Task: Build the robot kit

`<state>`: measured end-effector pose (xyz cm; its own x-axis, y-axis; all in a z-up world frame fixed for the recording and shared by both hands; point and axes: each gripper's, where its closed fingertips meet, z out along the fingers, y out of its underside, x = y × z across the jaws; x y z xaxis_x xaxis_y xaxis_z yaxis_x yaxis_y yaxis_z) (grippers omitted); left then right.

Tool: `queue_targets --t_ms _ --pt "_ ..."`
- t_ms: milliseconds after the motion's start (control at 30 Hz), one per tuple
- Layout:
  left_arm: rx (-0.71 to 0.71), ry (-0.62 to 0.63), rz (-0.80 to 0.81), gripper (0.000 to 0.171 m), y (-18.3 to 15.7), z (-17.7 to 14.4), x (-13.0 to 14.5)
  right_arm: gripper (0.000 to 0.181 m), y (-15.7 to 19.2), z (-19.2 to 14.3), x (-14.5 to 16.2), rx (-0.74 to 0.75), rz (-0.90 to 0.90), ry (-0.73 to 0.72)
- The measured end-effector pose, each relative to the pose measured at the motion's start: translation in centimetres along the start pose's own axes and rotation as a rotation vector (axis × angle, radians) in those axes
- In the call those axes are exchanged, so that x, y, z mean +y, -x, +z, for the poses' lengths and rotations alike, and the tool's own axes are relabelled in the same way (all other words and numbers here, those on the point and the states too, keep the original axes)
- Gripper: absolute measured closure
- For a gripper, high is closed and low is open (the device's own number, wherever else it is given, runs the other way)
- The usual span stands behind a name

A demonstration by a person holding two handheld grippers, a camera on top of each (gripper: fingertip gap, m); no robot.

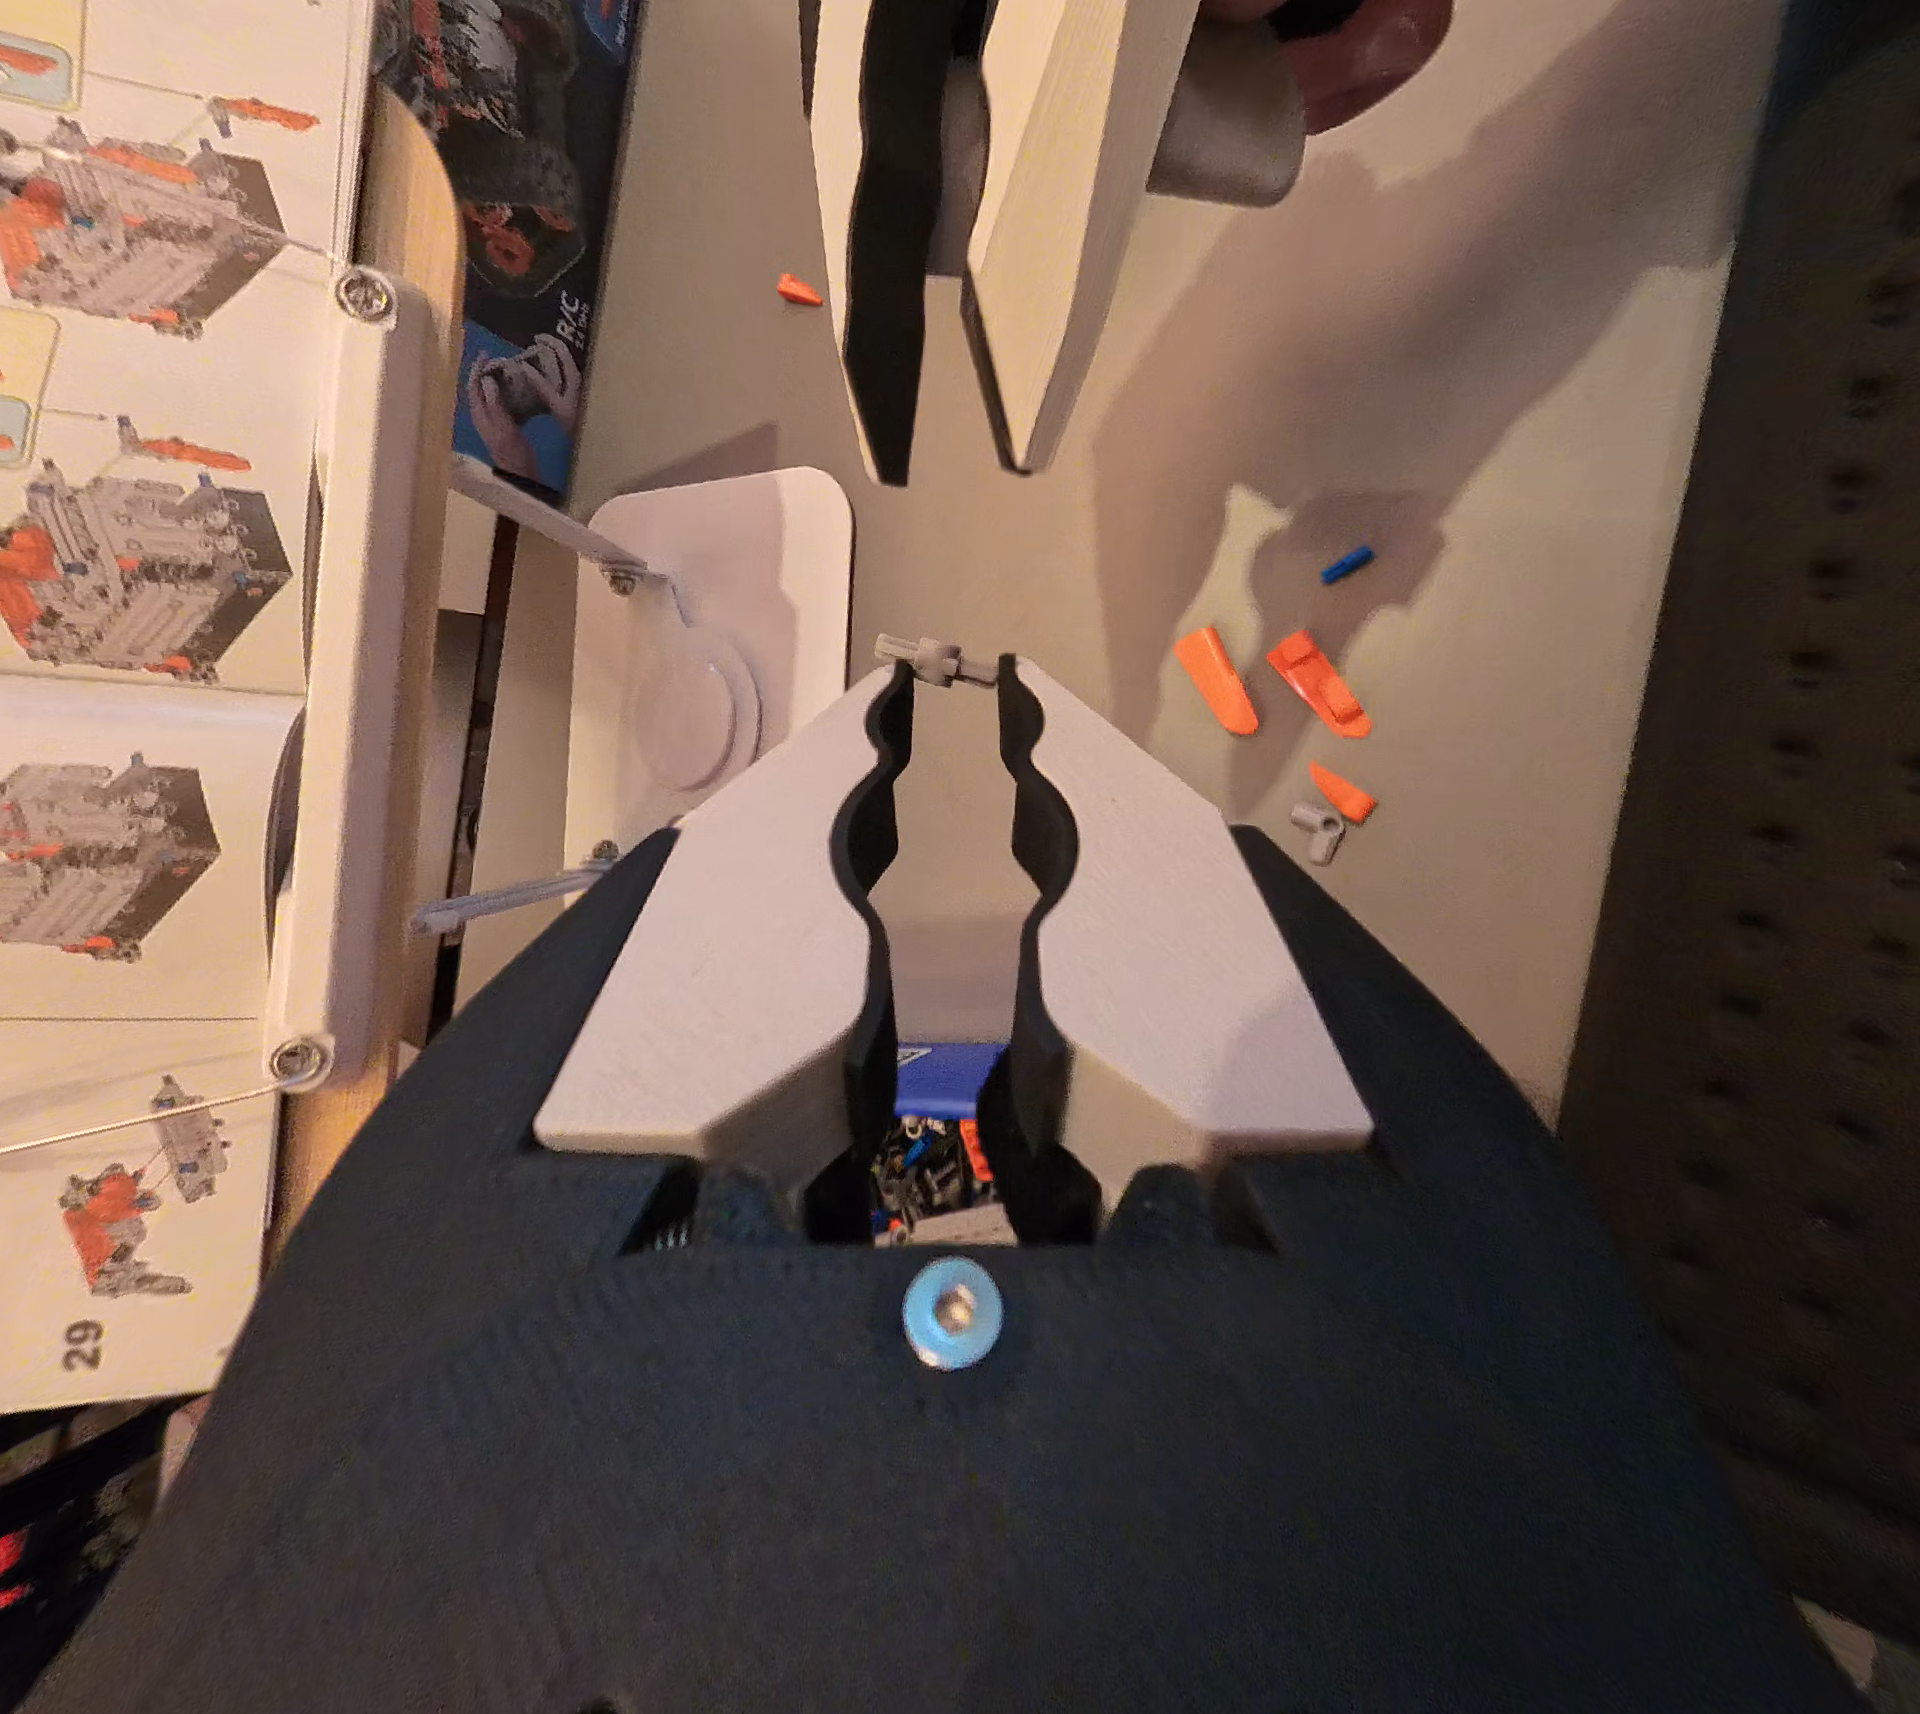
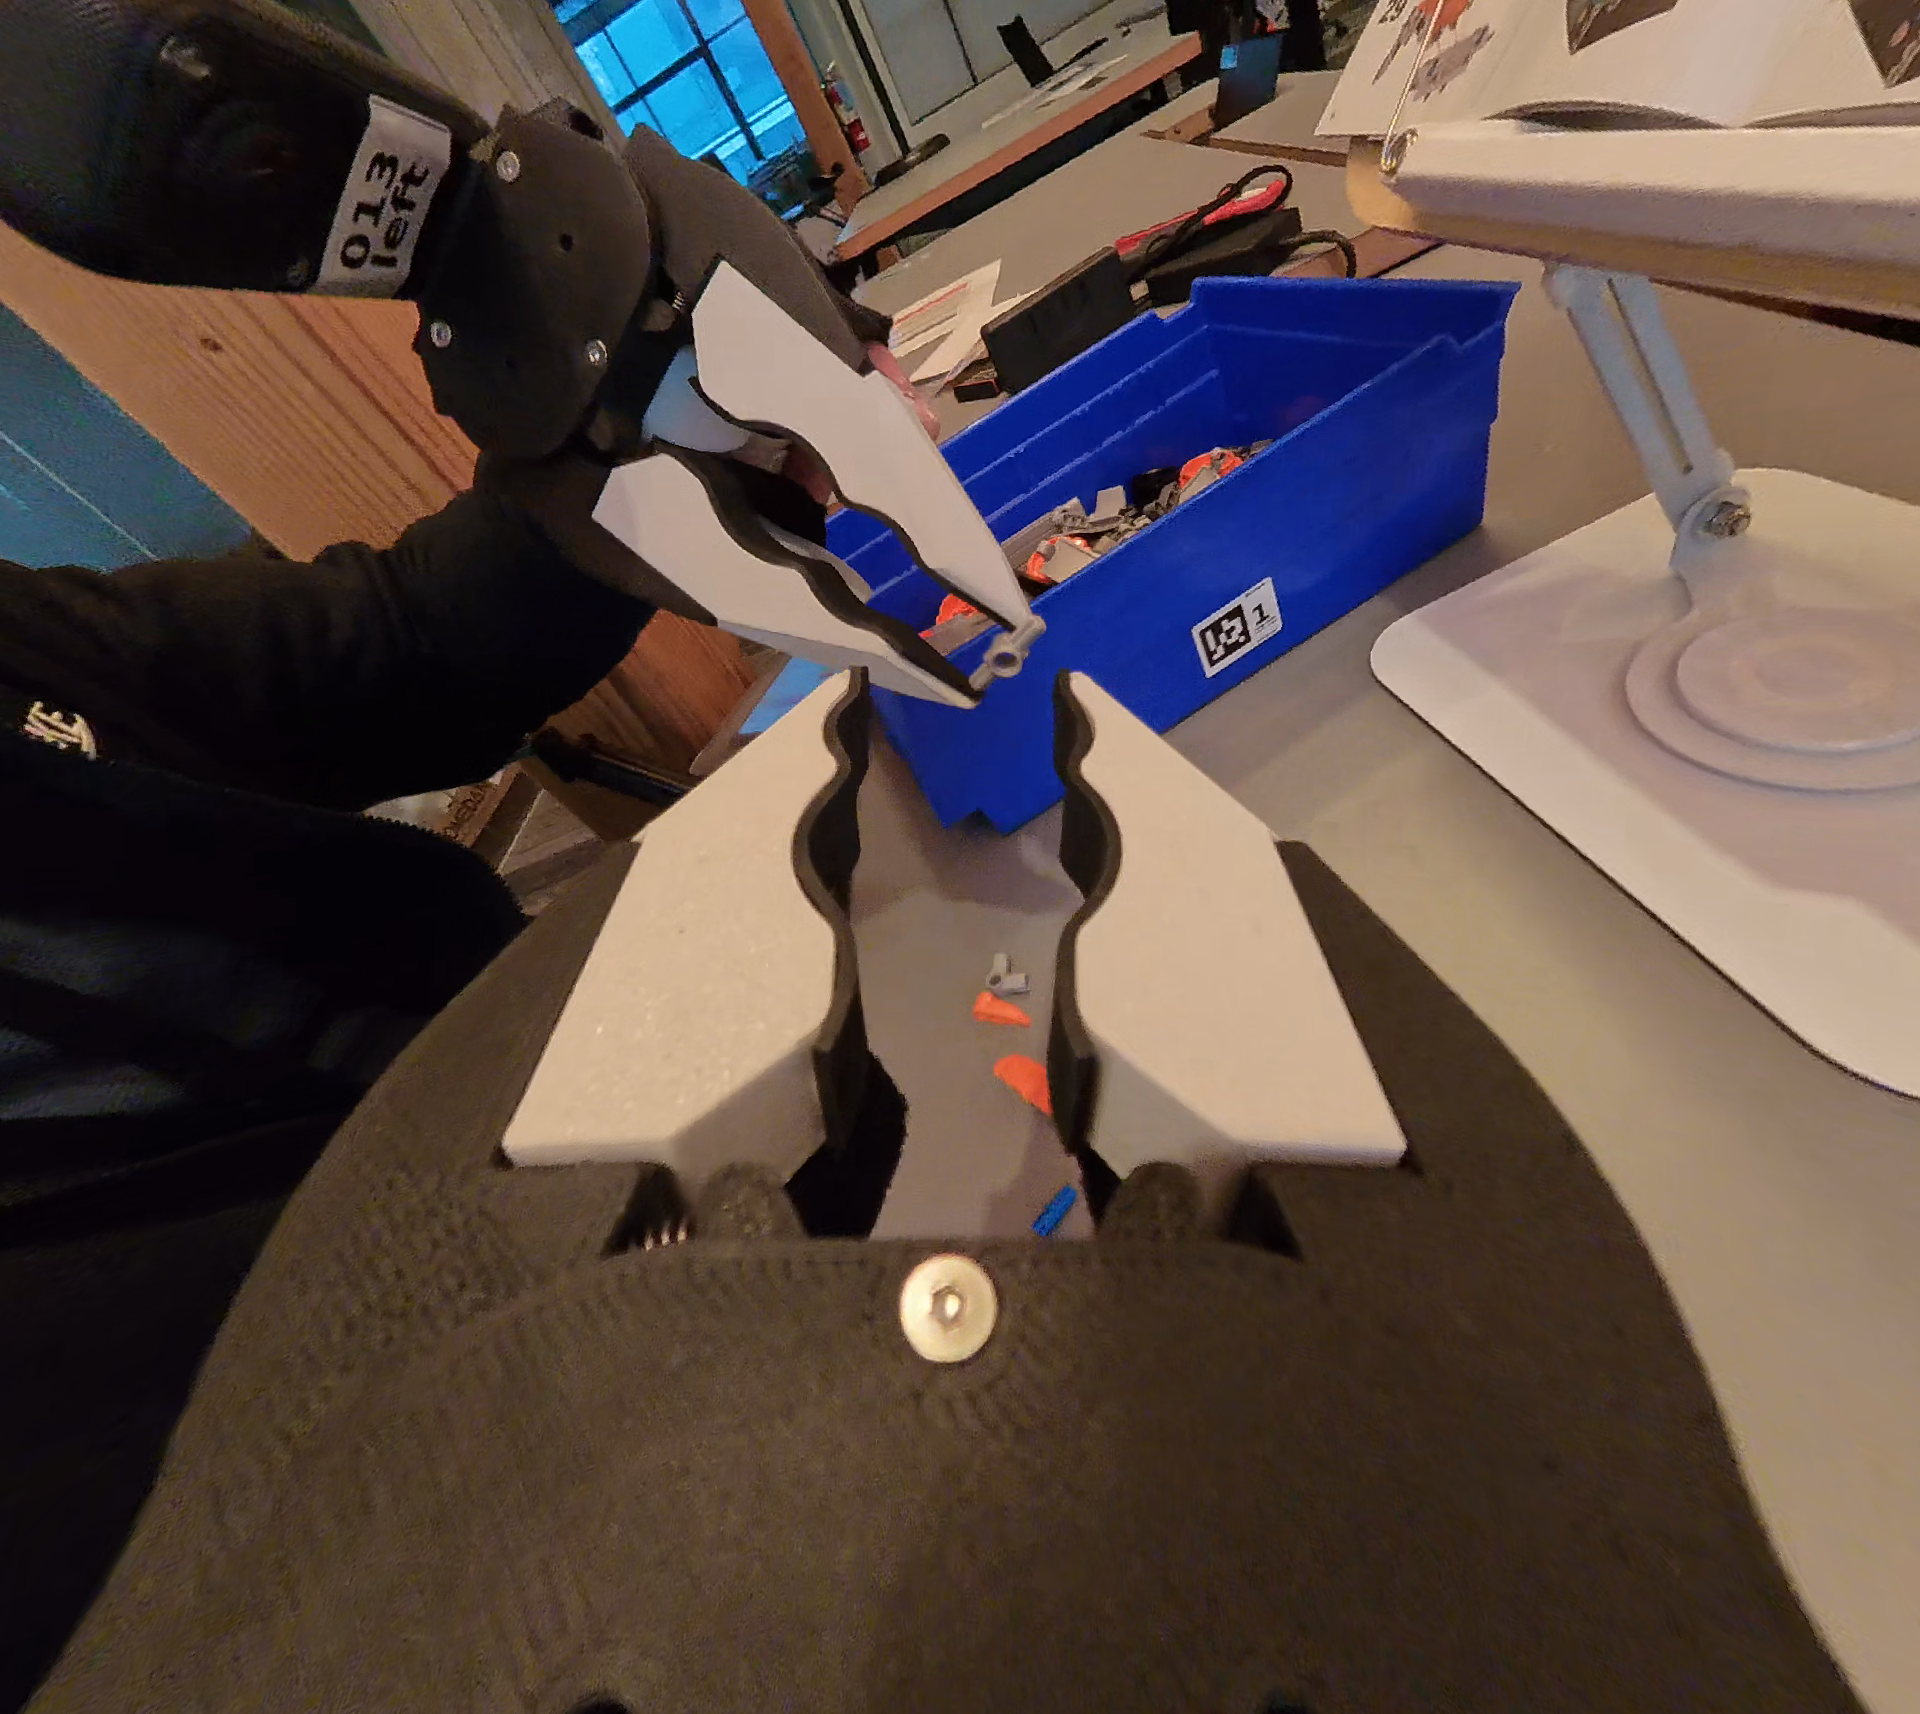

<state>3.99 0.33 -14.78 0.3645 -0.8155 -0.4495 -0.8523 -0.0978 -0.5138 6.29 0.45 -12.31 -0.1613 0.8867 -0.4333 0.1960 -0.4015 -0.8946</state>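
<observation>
My left gripper (image 1: 954, 669) is shut on a small grey connector piece (image 1: 928, 656), pinched crosswise between its fingertips above the grey table. In the right wrist view, the left gripper (image 2: 992, 662) holds this piece (image 2: 1008, 648) in front of the blue bin. My right gripper (image 2: 961, 688) is open and empty, with its tips just below and in front of the held piece. In the left wrist view, the right gripper (image 1: 956, 464) comes in from the top, tips facing the left gripper's tips a short way apart.
Loose orange pieces (image 1: 1216, 682), a grey connector (image 1: 1317, 828) and a blue pin (image 1: 1348, 565) lie on the table to the right. A blue bin (image 2: 1299, 521) holds many parts. An instruction booklet (image 1: 156, 625) sits on a white stand (image 2: 1558, 781). A toy box (image 1: 520, 106) lies behind. The blue pin (image 1: 1348, 565) is about 15 centimeters from my left fingertips. My right wrist view (image 2: 1052, 1208) looks at it from another angle.
</observation>
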Motion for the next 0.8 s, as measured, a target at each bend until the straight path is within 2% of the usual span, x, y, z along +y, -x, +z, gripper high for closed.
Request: queue_targets --t_ms 400,633,800 --pt "-0.096 -0.062 0.017 0.157 -1.3 2.0 -2.9 0.15 0.1 -1.9 0.9 -0.072 0.099 -0.007" --pt "-0.141 -0.066 0.096 0.157 -2.1 2.0 -3.6 0.151 -0.3 -2.1 2.2 -0.082 0.141 0.029" --pt "-0.177 -0.037 0.156 0.157 -2.2 2.3 -3.8 0.158 0.0 -1.6 2.8 -0.116 0.167 0.052"
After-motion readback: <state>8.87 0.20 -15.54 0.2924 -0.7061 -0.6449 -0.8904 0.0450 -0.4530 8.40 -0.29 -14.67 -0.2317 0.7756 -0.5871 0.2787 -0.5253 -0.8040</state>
